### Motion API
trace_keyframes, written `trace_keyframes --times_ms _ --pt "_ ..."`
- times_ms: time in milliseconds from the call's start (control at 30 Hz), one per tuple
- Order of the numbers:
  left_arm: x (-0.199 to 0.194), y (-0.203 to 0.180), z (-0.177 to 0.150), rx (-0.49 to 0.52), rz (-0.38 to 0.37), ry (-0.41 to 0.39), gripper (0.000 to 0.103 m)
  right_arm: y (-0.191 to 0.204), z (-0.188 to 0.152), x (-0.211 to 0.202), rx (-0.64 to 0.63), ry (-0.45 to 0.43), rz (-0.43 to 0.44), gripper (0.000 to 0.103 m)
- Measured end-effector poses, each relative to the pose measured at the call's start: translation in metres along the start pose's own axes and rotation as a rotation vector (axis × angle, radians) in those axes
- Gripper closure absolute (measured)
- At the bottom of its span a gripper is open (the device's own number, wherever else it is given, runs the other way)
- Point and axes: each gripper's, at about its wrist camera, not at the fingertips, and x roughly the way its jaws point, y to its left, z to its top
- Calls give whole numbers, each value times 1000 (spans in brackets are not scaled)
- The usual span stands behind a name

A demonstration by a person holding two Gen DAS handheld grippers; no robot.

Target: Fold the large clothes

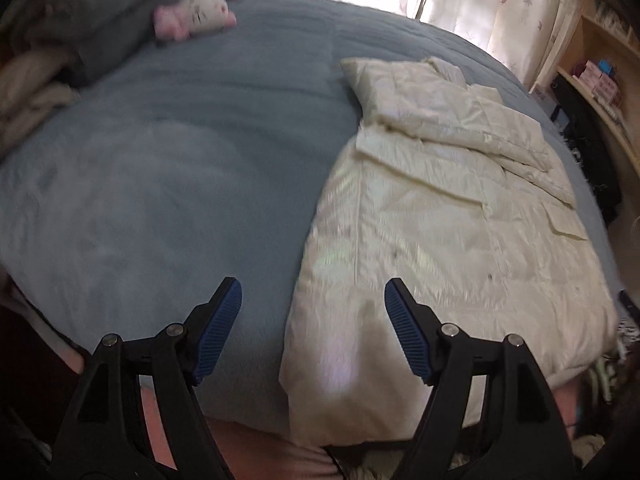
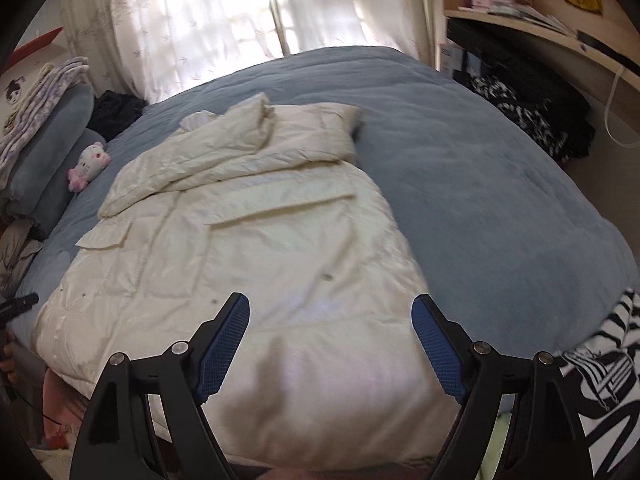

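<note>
- A cream padded coat [image 2: 256, 248] is lying flat on the blue-grey bedspread [image 2: 480, 184], filling the middle of the right wrist view and running from about 6 o'clock up toward 11 o'clock.
- In the left wrist view the same coat [image 1: 448, 240] is sitting toward 3 o'clock, with bare bedspread [image 1: 168, 168] stretching from the centre toward 9 o'clock.
- The left gripper [image 1: 313, 330] is hanging with its jaws spread wide and nothing between them; its blue pads [image 1: 218, 332] are hovering above the coat's near hem, one over the bedspread and one over the fabric.
- The right gripper [image 2: 331, 346] is likewise gaping and empty, poised over the hem at 6 o'clock.
- Judging by the layers, the fold is partly made: a sleeve [image 2: 192, 168] is lying across the chest from 12 o'clock toward 9 o'clock, and the upper part is looking bunched near the collar.
- The long lower body is remaining unfolded, so bringing the hem up toward the collar is probably what is left.
- A pink plush toy [image 2: 88, 166] is resting by the pillows at 9 o'clock, well apart from the coat.
- Both views are blurring slightly, so fine seams are hard to tell.
</note>
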Motion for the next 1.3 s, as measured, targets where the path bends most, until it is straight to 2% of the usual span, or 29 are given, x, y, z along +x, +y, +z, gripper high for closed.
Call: trace_keyframes --times_ms 133,233,400,667,900,1000,1067,1133,1167,1200,1233,1300 --pt "12 11 -16 6 -67 26 31 -27 -12 3 52 19 -25 18" --pt "23 15 -23 -29 -120 57 31 -40 -21 10 93 41 -17 18" --pt "40 21 -29 -76 -167 58 22 -59 -42 21 183 64 28 18" --pt "53 7 -30 -46 -172 45 9 -68 -71 35 316 47 144 18" --pt "57 -6 -36 -52 -194 30 7 -46 -78 37 270 15 193 19" --pt "57 -11 -42 -66 -201 12 7 -38 -78 39 262 -2 194 24" --pt "56 -14 -46 -79 -210 3 7 -35 -76 39 262 -5 208 39" --pt "54 -19 -48 -86 -205 -3 10 -31 -74 38 251 -9 218 52" --pt "53 -23 -49 -83 -197 -1 18 -28 -72 37 243 -12 223 60" --pt "52 -24 -51 -81 -196 0 31 -23 -70 36 228 -16 215 62" --pt "49 -27 -51 -83 -201 -1 38 -20 -68 34 214 -20 205 68" --pt "43 -30 -51 -87 -210 -2 69 -15 -64 28 198 -31 199 74"
